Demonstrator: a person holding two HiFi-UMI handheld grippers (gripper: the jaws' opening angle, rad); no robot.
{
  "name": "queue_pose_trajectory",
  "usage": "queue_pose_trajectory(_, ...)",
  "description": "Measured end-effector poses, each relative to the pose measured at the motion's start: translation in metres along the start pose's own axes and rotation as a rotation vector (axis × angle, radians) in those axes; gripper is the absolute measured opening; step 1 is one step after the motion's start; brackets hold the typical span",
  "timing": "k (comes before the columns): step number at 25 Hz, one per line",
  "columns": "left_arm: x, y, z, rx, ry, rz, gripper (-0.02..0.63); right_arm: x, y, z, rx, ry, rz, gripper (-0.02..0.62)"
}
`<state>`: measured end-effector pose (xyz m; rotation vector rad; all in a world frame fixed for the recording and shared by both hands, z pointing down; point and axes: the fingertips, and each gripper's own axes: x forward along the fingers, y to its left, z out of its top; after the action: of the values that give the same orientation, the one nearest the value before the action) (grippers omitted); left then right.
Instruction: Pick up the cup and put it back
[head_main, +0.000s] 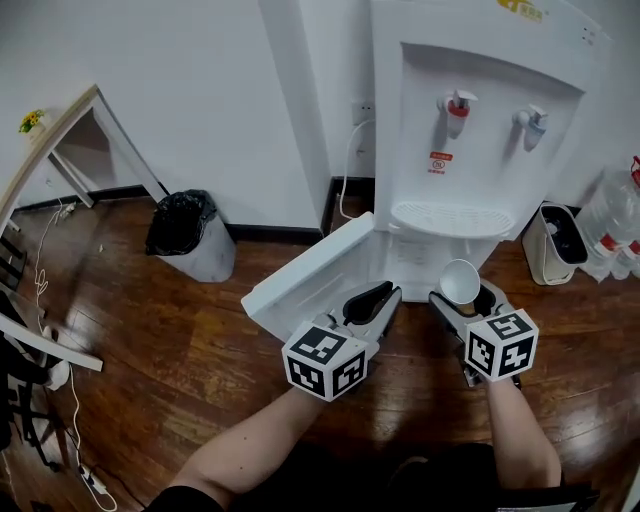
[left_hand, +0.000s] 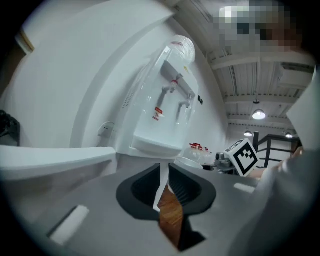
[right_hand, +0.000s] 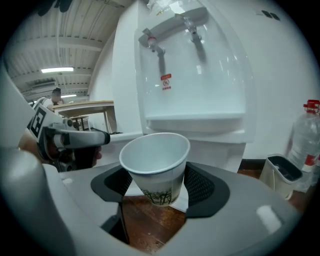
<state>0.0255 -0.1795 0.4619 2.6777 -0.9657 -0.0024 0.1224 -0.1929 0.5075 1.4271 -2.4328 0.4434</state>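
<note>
Jaws of the right gripper (right_hand: 157, 187) stand wide and are clamped on the cup (right_hand: 156, 160), one dark ribbed pad against each side of its lower wall; from my seat the grip looks square. It is a white paper cup with a green print near its base; it sits mouth up, tipped a little toward the camera. In the head view I see it held clear of the wooden floor (head_main: 200, 340), in front of the white water dispenser (head_main: 480, 150) and below its drip tray (head_main: 450, 218).

On the left gripper (left_hand: 165, 187) the jaws are nearly together; only a thin slit is left between the pads, and through it I see floorboards and a sliver of white. Nothing sits between them and they touch nothing. This gripper hangs just beside the right one, over the edge of the dispenser's open lower door (head_main: 320, 270).

Both grippers point at the dispenser; its red tap (head_main: 457, 105) and blue tap (head_main: 533, 120) are above them. A bin with a black liner (head_main: 190, 235) stands well off to the left by the wall; water bottles (head_main: 615, 225) stand to the right.
</note>
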Motion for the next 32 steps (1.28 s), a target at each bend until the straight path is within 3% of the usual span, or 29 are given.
queue_pose_trajectory(3,-0.007,-0.002,0.001,-0.007,-0.003,-0.016,0.069,-0.015,0.016,0.017,-0.018,-0.016,0.037,0.324)
queue_pose_trajectory(7,-0.009,0.0,0.005,0.068,-0.006,-0.01,0.063,-0.029,0.033,0.029,-0.033,-0.033,0.076,0.325)
queue_pose_trajectory(19,-0.016,0.002,0.007,0.14,-0.008,-0.052,0.084,-0.048,0.045,0.022,-0.029,-0.054,0.117,0.325)
queue_pose_trajectory(27,-0.017,0.005,0.0,0.153,0.017,-0.045,0.1,-0.044,0.05,0.019,-0.021,-0.05,0.146,0.325)
queue_pose_trajectory(32,-0.019,0.006,0.003,0.099,0.011,-0.031,0.121,-0.043,0.055,0.019,-0.042,-0.04,0.186,0.325)
